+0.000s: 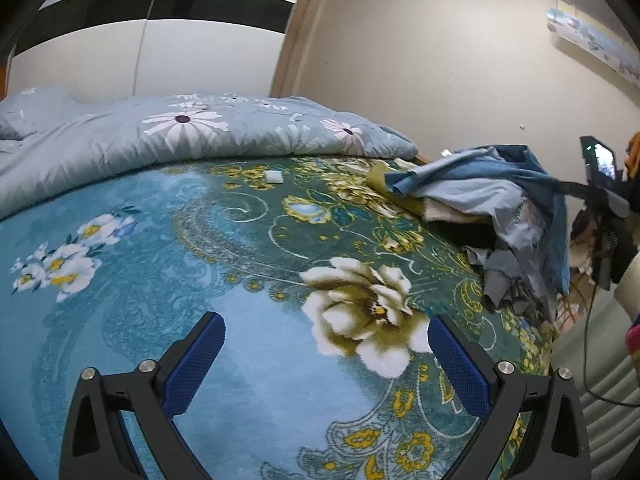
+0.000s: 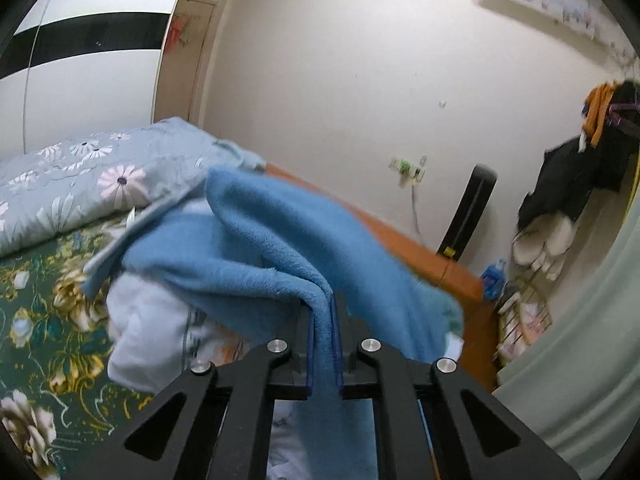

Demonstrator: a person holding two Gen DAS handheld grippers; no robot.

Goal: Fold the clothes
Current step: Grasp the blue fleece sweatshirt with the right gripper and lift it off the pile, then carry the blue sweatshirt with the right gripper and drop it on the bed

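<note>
A heap of clothes (image 1: 500, 208) in blues, greys and white lies at the right edge of the bed. In the right wrist view my right gripper (image 2: 323, 308) is shut on a fold of a blue fleece garment (image 2: 280, 232). The garment is lifted off the heap and drapes over both sides of the jaws. Under it lies a pale white-blue garment (image 2: 152, 328). My left gripper (image 1: 326, 322) hangs open over the flowered teal blanket (image 1: 200, 240), left of the heap, with nothing between its fingers.
A rolled light-blue daisy quilt (image 1: 120, 136) lies along the far side of the bed. A small white object (image 1: 274, 176) rests on the blanket near it. The orange bed frame (image 2: 420, 256) borders the heap. Dark clothes hang on a rack (image 2: 572, 184) at the right.
</note>
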